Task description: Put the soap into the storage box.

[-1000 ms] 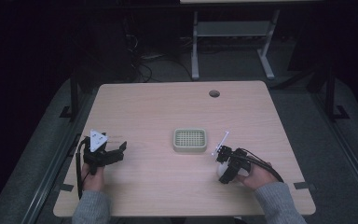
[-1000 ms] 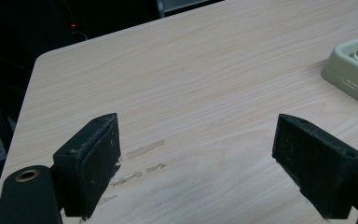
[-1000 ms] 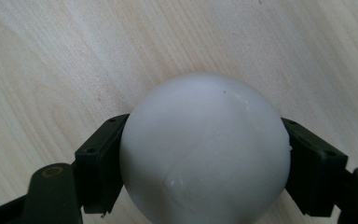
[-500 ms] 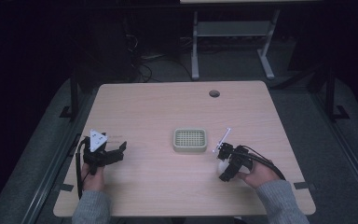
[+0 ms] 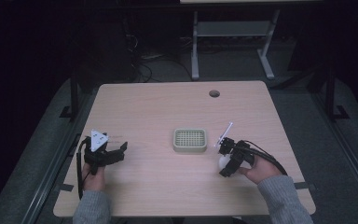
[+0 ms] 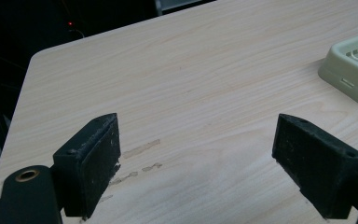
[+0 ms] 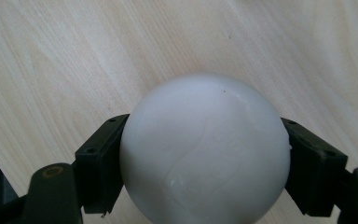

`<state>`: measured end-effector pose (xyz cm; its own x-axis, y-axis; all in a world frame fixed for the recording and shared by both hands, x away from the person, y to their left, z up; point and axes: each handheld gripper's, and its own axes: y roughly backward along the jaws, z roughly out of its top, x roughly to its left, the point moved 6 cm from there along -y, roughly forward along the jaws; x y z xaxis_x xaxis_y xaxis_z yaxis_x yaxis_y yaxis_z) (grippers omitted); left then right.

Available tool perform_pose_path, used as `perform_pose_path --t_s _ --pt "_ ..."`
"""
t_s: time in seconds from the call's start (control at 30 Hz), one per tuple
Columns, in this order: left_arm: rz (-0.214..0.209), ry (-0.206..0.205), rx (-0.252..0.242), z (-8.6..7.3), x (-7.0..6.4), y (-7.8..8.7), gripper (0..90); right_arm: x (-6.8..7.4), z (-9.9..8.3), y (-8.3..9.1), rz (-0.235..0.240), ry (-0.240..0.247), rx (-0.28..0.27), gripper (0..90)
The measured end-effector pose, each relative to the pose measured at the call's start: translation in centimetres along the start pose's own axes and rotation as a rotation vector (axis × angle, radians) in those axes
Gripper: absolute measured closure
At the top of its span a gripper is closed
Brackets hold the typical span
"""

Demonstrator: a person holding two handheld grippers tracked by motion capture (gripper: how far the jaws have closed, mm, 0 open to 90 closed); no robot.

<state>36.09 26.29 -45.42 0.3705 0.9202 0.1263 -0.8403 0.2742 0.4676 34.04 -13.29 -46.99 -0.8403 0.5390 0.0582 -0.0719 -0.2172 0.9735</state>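
Nearest you on the right, your right gripper is pinching a smooth white ball, one black jaw pressed against each side of it, just above the pale wood-grain table. In the right gripper view the ball bulges well past both jaws (it is round and glossy, so I would judge it apt to roll out if your squeeze slackens). In the high view it shows as a small white patch under that gripper, near the table's right front.

What the coming move seems to turn on is this: the pale green rectangular basket with a gridded top lies to the left of the ball and a little farther from you, near but apart from the gripper. Its long axis runs left to right across the table. Your right hand is the nearer one to it.

Your left gripper sits well apart on the left side, jaws spread wide with nothing between them, low over bare wood. In its own view the basket's corner shows far off to the right.

Farther still, a small round dark hole sits near the table's far edge, clear of the work.
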Motion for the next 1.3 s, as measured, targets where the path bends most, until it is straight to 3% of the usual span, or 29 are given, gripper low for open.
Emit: perform_pose_path --t_s 0.57,1.3 --pt "0.021 -0.003 -0.003 0.1 0.4 0.1 14.8 -0.6 2.8 1.5 0.006 0.03 -0.015 23.0" --pt "0.013 -0.017 -0.001 0.1 0.0 0.1 14.8 -1.4 6.7 2.4 0.024 0.06 -0.034 23.1"
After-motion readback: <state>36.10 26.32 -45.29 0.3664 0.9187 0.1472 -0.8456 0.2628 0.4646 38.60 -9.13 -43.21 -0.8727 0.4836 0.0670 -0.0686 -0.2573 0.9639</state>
